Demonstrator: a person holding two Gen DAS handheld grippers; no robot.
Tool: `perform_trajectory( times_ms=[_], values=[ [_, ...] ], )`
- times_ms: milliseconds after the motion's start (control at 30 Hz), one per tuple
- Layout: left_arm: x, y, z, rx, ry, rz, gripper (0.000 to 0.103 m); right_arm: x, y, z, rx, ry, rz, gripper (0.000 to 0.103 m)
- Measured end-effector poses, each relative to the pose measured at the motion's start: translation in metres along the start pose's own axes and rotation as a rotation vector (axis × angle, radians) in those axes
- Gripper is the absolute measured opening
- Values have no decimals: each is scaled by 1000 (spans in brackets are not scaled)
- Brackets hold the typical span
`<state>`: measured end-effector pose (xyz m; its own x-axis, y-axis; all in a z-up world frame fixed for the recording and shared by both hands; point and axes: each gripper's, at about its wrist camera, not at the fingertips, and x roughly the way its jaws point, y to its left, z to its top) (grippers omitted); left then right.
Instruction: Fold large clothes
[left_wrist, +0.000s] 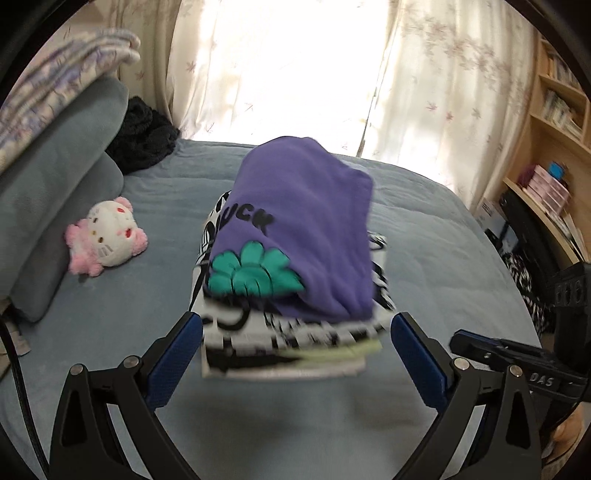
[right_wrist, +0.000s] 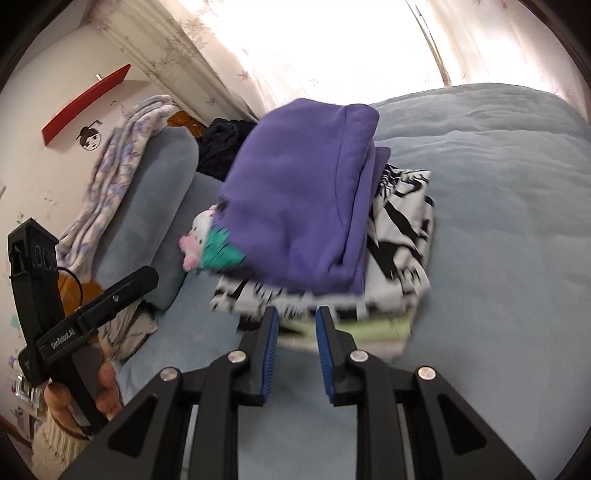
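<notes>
Two grippers, both empty. Left gripper (left_wrist: 297, 345) has jaws spread wide, nothing between the pads. Right gripper (right_wrist: 295, 347) has jaws parted a little, no cloth in the gap that I can see.

Purple sweatshirt (left_wrist: 306, 225) is folded and lies on top of the stack at frame centre, over a black-and-white printed garment (right_wrist: 400, 229), with a pale green piece (left_wrist: 343, 350) lower in the pile. Stack (left_wrist: 288, 343) sits on the bed (left_wrist: 443, 258), just ahead of both grippers.

Handling, my read: fleece, soft and limp, light-to-medium weight, not slippery or fragile. It will sag and unfold if pinched at a single layer. Best hold looks like the thick folded edge nearest the grippers, one gripper per corner, all layers pinched together.

Surface: grey-blue blanket on the bed, soft, so the stack can tilt under a push. Plush toy (left_wrist: 107, 236) mid-left, pillows (left_wrist: 59, 173) upper left, bright curtained window (left_wrist: 295, 66) at top, bookshelf (left_wrist: 554, 122) on the right edge.
</notes>
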<state>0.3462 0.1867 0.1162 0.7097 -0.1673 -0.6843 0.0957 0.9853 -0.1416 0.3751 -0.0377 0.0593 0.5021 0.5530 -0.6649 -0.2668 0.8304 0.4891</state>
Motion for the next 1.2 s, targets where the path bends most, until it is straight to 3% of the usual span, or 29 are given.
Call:
perform_trajectory(
  times_ms=[233, 400, 600, 833, 967, 1200],
  values=[
    [-106, -49, -39, 35, -6, -24, 101, -122, 40, -57, -80, -9, 4, 22],
    [-176, -98, -75, 109, -37, -51, 101, -207, 70, -97, -163, -59, 1, 38],
    [-230, -152, -127, 196, -94, -61, 101, -263, 77, -143, -202, -89, -45, 39],
    [-248, -183, -187, 174, -142, -35, 102, -293, 55, -197, -215, -114, -129, 41],
    [-235, -194, -227, 150, -144, -31, 102, -297, 36, -232, -194, -130, -172, 60],
    [-188, -201, -296, 69, -91, 61, 102, -288, -3, -298, -111, -194, -285, 76]
  ],
)
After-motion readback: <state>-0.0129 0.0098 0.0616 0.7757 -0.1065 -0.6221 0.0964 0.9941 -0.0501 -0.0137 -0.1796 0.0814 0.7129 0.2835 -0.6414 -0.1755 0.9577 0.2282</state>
